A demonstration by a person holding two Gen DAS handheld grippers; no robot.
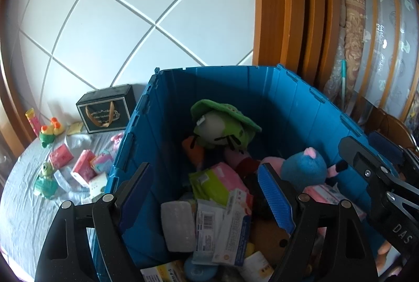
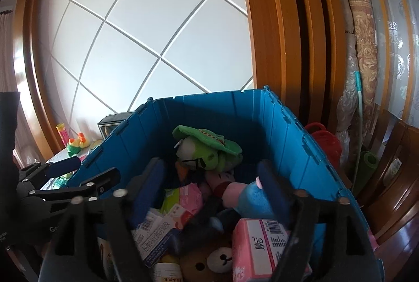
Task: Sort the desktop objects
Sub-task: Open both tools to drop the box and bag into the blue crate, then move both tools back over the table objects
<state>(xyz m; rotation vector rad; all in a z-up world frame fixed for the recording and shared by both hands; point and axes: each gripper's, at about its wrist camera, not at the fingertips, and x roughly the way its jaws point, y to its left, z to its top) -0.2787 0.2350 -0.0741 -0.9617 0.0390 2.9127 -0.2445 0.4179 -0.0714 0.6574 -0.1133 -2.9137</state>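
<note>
Left wrist view: the blue crate [image 1: 262, 99] fills the middle, piled with soft toys and packets.
Crate contents: a green frog plush with a brimmed hat [image 1: 222, 125] leans near the far wall; a blue and pink plush [image 1: 305, 168] lies toward the crate's right side; a green and pink tissue pack [image 1: 217, 181] and a white carton with a barcode [image 1: 209, 224] sit nearer the front; a brown bear plush [image 2: 209, 262] lies at the front.
Left gripper [image 1: 207, 193]: released, jaws spread wide above the crate's front, nothing pressed between the pads.
Right gripper [image 2: 212, 190]: released as well, jaws apart over the pile inside the crate, gripping nothing; a pink tissue pack [image 2: 258, 245] lies below, just beside its right finger.
Left of the crate: a table with a pale cloth [image 1: 26, 203] carries a black gift box [image 1: 107, 109], a green and orange duck toy [image 1: 51, 131], a small frog figure [image 1: 46, 178] and several pink packets [image 1: 83, 168].
Behind the crate: a white panelled wall [image 1: 131, 20].
Right of the crate: a wooden door frame [image 1: 285, 7] and a rolled patterned mat [image 1: 353, 28].
</note>
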